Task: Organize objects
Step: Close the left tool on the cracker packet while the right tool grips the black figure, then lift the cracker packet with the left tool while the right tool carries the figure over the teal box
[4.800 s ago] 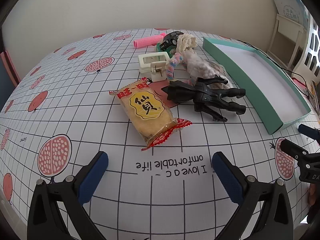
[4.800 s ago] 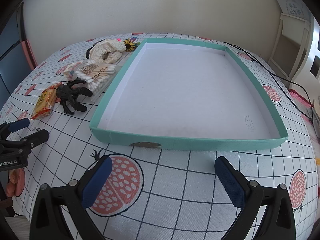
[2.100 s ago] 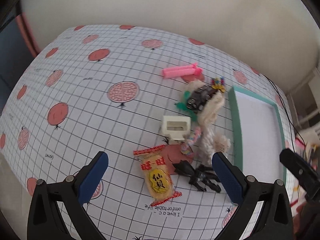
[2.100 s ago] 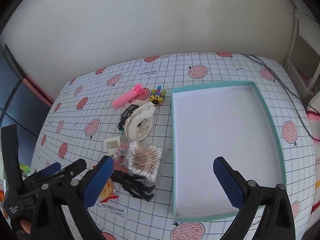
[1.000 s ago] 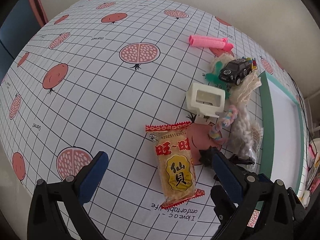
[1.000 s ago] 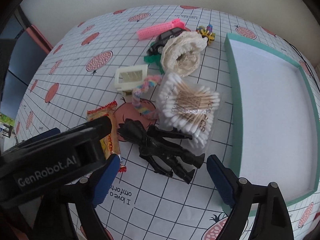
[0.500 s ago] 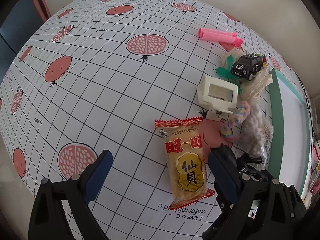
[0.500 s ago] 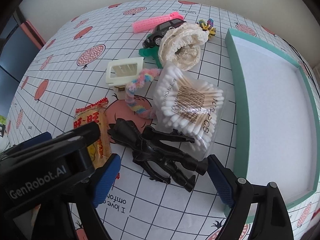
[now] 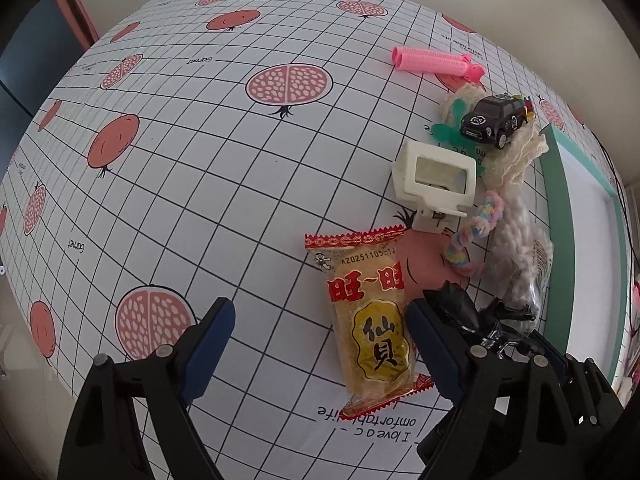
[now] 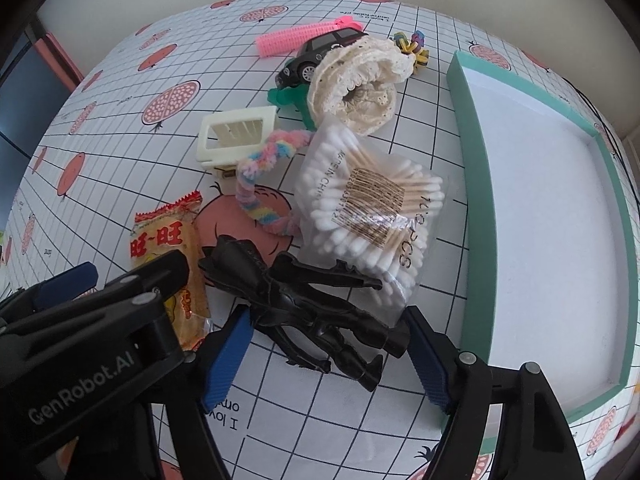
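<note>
Both grippers hang over the surface with fingers apart, just been closing: the left gripper beside the snack packet, the right gripper around the black figure, not yet pressing it.

A snack pack in a yellow and red wrapper lies flat, near and left in the pile. A black toy figure lies on its side just right of it. A clear bag of cotton swabs sits behind the figure, touching it. A rainbow fuzzy loop lies left of the swabs, beside a cream clip. Farther back are a lace roll, a black toy car, a green clip, a pink roller and a small bright hair tie. A big green tray lies on the right.
</note>
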Motion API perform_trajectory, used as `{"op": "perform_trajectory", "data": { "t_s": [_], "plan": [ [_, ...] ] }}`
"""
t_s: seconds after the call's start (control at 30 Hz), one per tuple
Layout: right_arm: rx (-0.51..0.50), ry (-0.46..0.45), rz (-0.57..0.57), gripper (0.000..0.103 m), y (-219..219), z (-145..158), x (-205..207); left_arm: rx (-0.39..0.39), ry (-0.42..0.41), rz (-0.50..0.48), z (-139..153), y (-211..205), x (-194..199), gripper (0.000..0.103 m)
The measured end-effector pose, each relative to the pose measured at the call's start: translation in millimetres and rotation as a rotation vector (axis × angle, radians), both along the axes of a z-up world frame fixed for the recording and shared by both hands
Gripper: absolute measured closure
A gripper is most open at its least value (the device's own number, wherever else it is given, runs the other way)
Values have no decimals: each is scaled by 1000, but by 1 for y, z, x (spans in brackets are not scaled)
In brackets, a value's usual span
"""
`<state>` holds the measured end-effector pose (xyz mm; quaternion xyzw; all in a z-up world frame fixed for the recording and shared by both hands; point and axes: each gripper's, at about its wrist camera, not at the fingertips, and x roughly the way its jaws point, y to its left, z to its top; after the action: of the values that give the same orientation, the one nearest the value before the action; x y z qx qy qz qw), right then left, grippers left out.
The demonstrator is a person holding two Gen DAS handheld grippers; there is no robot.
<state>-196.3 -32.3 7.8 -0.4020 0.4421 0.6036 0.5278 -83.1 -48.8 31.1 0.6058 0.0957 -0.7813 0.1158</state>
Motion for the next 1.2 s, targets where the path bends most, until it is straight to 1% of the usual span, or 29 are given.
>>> {"op": "perform_trajectory", "data": {
  "t_s": [0.07,0.2,0.23,0.33,0.4,0.43,0.5,0.53,0.77,0.93,1.13,1.2],
  "plan": [
    [-1,-1,-1,25,0,0,0,5,1,-5,0,1,1,20],
    [-3,0,-5,25,1,1,0,30,5,-17,1,3,4,30],
    [-3,-1,-4,25,1,1,0,32,5,-20,1,4,5,32],
    [-4,-1,-7,25,2,1,0,44,4,-34,1,6,7,40],
    [-4,-1,-9,25,2,2,-1,58,2,-40,0,7,9,49],
    [-5,-1,-11,25,2,2,0,62,1,-43,0,7,9,51],
    [-5,-2,-11,25,2,2,1,67,-3,-50,0,8,11,60],
    [-4,-2,-11,25,2,2,3,70,-6,-54,-1,9,12,63],
    [-4,-2,-18,25,3,3,4,76,-12,-55,0,9,19,66],
    [-3,1,-16,25,6,4,5,48,-6,-49,3,9,27,67],
    [14,32,-28,25,6,13,11,28,24,-46,12,9,38,67],
    [24,46,-33,25,5,18,14,10,42,-53,18,11,42,67]
  ]
}}
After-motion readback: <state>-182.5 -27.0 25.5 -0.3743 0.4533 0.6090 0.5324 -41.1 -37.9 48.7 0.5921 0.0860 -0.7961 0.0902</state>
